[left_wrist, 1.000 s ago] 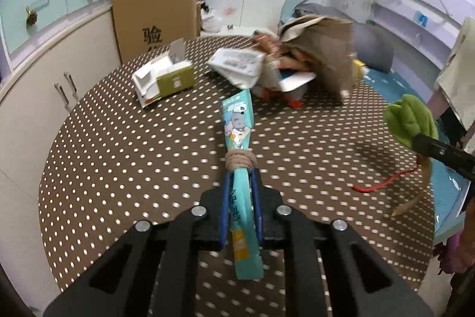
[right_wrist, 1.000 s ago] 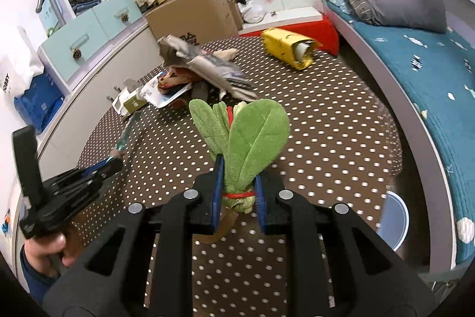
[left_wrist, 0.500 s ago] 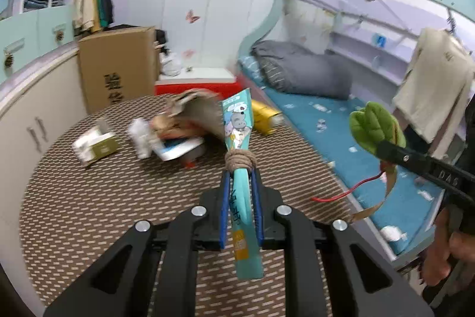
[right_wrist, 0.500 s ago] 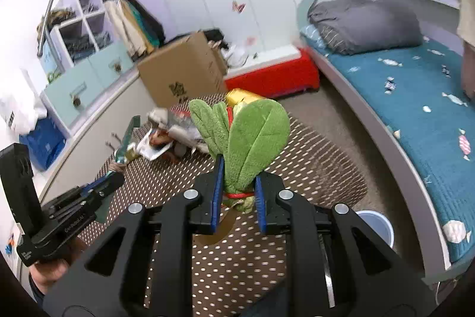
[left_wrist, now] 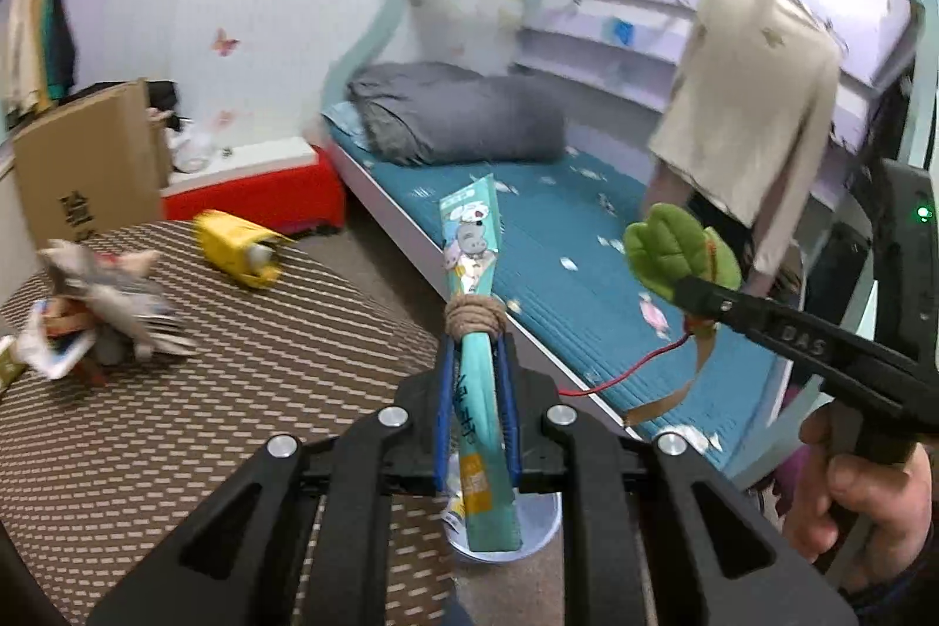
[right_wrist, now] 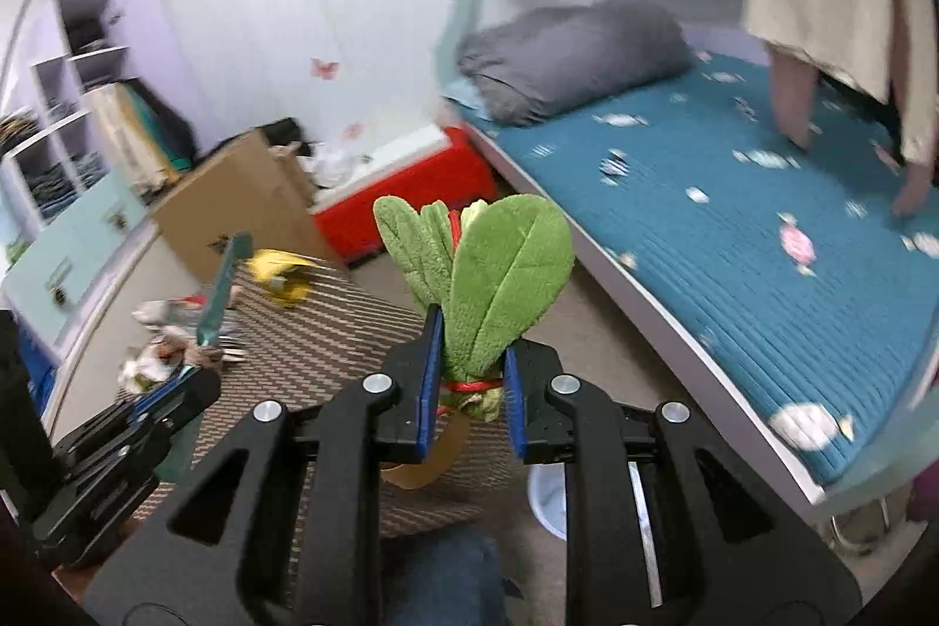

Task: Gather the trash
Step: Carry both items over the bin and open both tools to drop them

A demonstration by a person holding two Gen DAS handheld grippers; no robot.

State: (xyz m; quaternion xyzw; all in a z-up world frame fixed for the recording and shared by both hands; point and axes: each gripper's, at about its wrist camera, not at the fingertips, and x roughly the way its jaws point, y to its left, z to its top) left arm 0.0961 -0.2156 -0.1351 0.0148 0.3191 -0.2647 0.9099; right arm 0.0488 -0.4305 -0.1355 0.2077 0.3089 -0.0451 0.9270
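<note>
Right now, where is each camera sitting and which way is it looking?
Left wrist view: sits on the left gripper, looking along it over the brown dotted round table toward the teal bed; it holds a teal snack packet tied with twine, and a hand shows.
Right wrist view: sits on the right gripper, facing the bed too; it holds a green plush leafy toy.
Shared: each sees the other gripper, the grey rolled quilt, the yellow package and the pale round bin.
</note>
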